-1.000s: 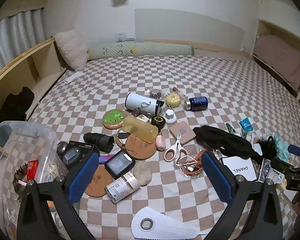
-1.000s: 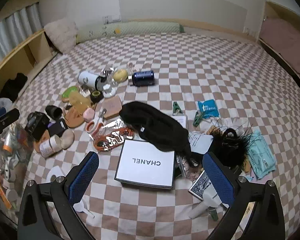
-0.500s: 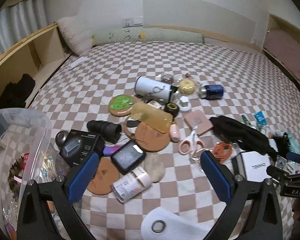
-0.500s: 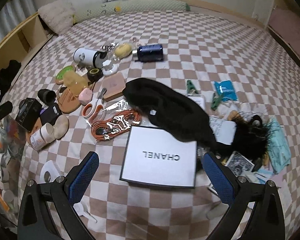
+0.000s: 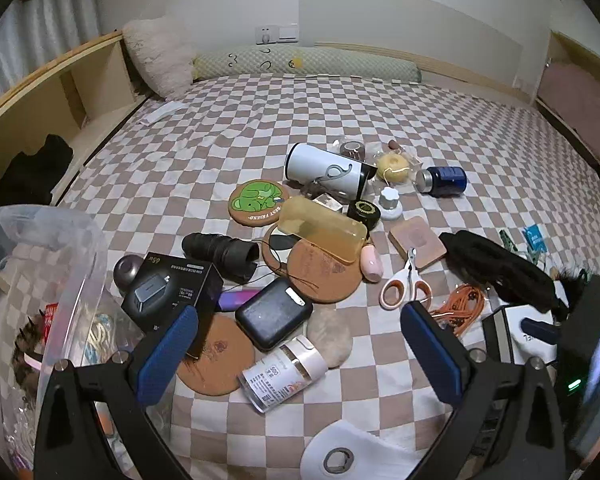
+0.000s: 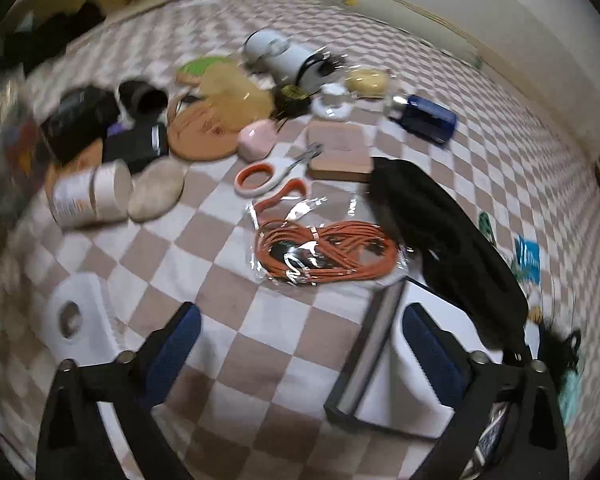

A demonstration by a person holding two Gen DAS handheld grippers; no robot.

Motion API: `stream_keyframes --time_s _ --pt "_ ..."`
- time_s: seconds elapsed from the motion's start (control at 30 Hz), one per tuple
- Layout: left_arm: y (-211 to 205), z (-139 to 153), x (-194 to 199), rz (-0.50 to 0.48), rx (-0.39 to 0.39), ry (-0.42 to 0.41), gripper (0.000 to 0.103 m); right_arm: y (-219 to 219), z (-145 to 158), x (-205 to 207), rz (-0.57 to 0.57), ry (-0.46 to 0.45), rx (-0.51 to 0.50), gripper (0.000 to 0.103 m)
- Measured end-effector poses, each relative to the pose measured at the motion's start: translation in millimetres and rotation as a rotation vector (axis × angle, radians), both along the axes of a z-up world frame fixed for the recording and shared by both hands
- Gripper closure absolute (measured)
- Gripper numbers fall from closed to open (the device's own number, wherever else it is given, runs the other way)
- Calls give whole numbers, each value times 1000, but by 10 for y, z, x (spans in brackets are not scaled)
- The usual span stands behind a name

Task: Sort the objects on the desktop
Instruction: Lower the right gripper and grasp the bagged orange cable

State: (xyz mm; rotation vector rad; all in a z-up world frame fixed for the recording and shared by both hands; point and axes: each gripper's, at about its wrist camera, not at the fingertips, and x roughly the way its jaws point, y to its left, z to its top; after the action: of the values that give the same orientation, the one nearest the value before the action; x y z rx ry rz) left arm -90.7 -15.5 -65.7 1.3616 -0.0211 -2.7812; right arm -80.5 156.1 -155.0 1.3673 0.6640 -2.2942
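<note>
A pile of small objects lies on a checkered bed sheet [image 5: 340, 128]. My left gripper [image 5: 300, 344] is open and empty above a white pill bottle [image 5: 284, 372], a black power bank [image 5: 274, 312] and cork coasters. My right gripper [image 6: 300, 344] is open and empty, low over the sheet, with its right finger [image 6: 428, 344] over the edge of a white box with a black rim [image 6: 384, 356]. A bagged orange cable [image 6: 324, 252], orange-handled scissors [image 6: 272, 176] and a black cloth [image 6: 440, 220] lie just ahead of it. The right wrist view is blurred.
A clear plastic bin [image 5: 40, 300] with small items stands at the left. A white mug [image 5: 324, 172], a blue can [image 5: 440, 180], a green coaster [image 5: 258, 202] and a black charger box [image 5: 172, 292] lie in the pile. A wooden shelf [image 5: 40, 92] runs along the left.
My right gripper has dropped down and swung left, closer to the white box and the orange cable. My left gripper has moved a little closer to the pile. Both stay open.
</note>
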Motion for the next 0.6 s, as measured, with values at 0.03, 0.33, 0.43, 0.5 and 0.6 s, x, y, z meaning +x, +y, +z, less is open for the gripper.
stream_keyframes --time_s 0.03,0.33,0.43,0.5,0.6 --pt "5 -6 -1 -6 -5 0 2 -39 -67 20 22 13 38 10" --pt "17 -42 -45 -40 -23 5 2 -368 -546 294 212 241 410 11" --pt "0 -52 -71 -35 3 -3 2 -408 -574 225 200 266 422 11" --pt "-6 -52 -76 -34 11 -5 2 -408 -574 149 187 265 406 11" --pt "-11 -36 -64 -32 9 1 2 -408 -573 36 168 264 382 11"
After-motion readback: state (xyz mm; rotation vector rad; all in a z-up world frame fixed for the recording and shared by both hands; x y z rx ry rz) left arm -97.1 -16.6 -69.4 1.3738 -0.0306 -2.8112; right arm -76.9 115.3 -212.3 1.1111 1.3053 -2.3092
